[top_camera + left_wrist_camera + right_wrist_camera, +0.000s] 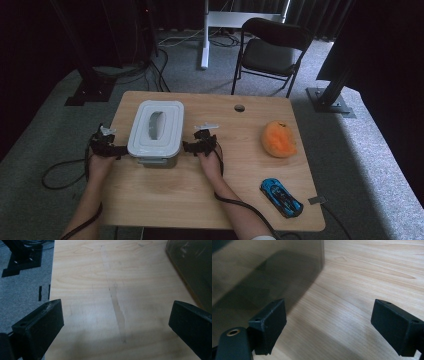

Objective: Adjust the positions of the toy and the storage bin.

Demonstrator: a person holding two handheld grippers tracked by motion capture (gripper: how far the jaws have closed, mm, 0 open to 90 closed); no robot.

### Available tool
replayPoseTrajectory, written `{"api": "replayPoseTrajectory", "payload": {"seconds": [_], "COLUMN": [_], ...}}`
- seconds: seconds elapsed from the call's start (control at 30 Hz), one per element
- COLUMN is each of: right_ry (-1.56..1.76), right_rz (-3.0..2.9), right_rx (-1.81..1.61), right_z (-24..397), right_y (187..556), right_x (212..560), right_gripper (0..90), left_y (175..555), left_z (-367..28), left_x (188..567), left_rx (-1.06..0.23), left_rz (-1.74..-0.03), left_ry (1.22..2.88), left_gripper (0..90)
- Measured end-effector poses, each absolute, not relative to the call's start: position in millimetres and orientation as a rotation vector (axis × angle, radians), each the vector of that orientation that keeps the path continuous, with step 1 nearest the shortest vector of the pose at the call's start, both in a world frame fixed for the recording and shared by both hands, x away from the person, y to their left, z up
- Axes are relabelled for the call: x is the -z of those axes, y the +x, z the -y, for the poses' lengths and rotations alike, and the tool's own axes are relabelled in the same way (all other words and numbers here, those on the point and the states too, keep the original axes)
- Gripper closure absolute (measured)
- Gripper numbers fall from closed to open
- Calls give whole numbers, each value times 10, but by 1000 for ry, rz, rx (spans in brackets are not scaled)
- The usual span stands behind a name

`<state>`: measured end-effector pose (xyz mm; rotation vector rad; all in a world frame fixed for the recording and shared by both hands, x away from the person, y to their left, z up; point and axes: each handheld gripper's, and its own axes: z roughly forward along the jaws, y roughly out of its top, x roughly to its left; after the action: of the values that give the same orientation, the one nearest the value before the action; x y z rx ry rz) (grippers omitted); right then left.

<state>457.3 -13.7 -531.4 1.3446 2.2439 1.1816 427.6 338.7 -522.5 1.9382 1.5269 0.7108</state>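
On the desk (165, 190), the white lidded container (155, 131) is flanked by the left tongs (119, 149) and right tongs (187, 146), both spread wide and empty.

1. High view looks forward and down from the person's side, taking in the whole table (165, 200).
2. Left gripper view skims low along the tabletop, container (192, 267) at its right edge.
3. Right gripper view sits close too, container wall at its left; each shares the container and tabletop with the high view.
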Motion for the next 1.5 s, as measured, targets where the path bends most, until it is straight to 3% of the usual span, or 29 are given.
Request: {"api": "replayPoseTrajectory", "payload": {"seconds": [0.53,0.63,1.5], "right_ry": [1332,1338,1262], "right_rz": [-2245,-2241,-2290], "right_rx": [-1190,-1179,-1139], "right_z": [122,184,788], "right_y": [4639,4633,4333], "right_x": [5246,5245,5185], "right_gripper": [145,179,194], "left_y": [4369,4360,4215], "left_z": [-3123,-3028,-2409], "left_x": [5179,5185,5144], "left_rx": [-640,-633,-646], "left_rz": [-1429,-1414,-1333], "left_ry": [1961,1978,2056], "left_gripper": [3,3,14]}}
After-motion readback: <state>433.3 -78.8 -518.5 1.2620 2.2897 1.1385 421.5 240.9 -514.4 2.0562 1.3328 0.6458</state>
